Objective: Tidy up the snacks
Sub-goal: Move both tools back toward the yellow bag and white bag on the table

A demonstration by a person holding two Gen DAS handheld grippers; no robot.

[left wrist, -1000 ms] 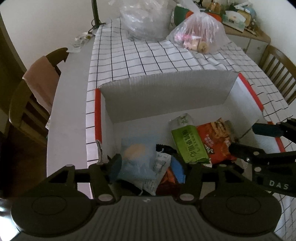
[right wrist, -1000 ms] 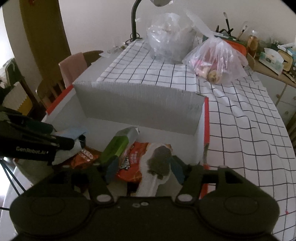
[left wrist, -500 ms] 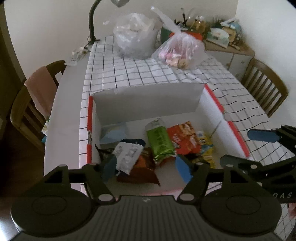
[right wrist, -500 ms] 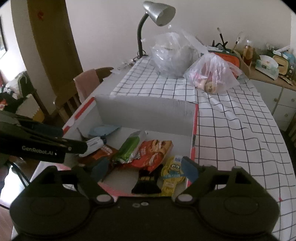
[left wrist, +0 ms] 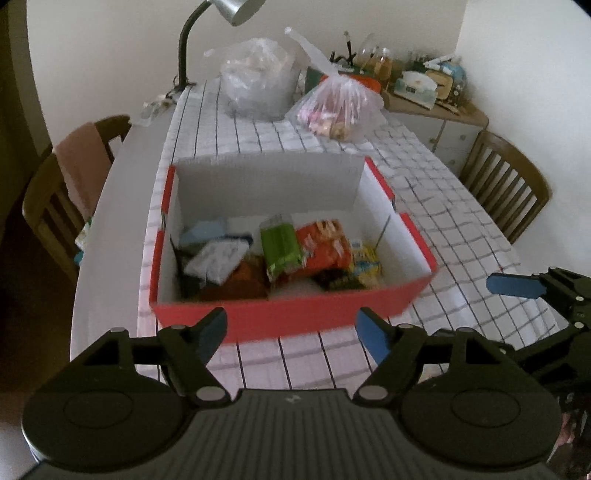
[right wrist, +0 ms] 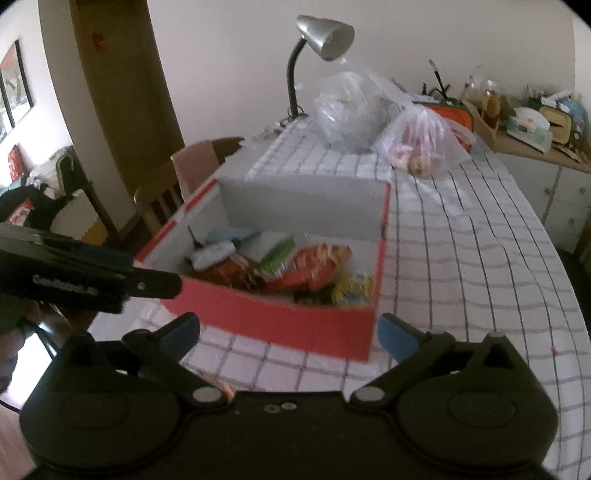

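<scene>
A red cardboard box (left wrist: 288, 317) with white inner walls sits on the checked tablecloth. In it lie a green packet (left wrist: 279, 247), an orange packet (left wrist: 325, 245), a yellow packet (left wrist: 365, 260), a white packet (left wrist: 218, 258), a pale blue one (left wrist: 203, 232) and a brown one (left wrist: 243, 280). My left gripper (left wrist: 291, 328) hovers just short of the box's near wall, jaws opening, nothing between them. My right gripper (right wrist: 290, 332) hangs before the same box (right wrist: 280, 321), jaws opening wide and empty. One of its fingers (left wrist: 513, 286) shows at the right of the left wrist view.
Two plastic bags, a clear one (left wrist: 258, 81) and a pinkish one (left wrist: 336, 107), stand at the table's far end beside a desk lamp (right wrist: 321, 33). Wooden chairs (left wrist: 506, 181) flank the table. A cluttered sideboard (left wrist: 432, 96) lines the far right wall.
Both grippers let go of the packets they had inside the box and drew back and up to its near side. Their jaws stand wider. The whole box now shows.
</scene>
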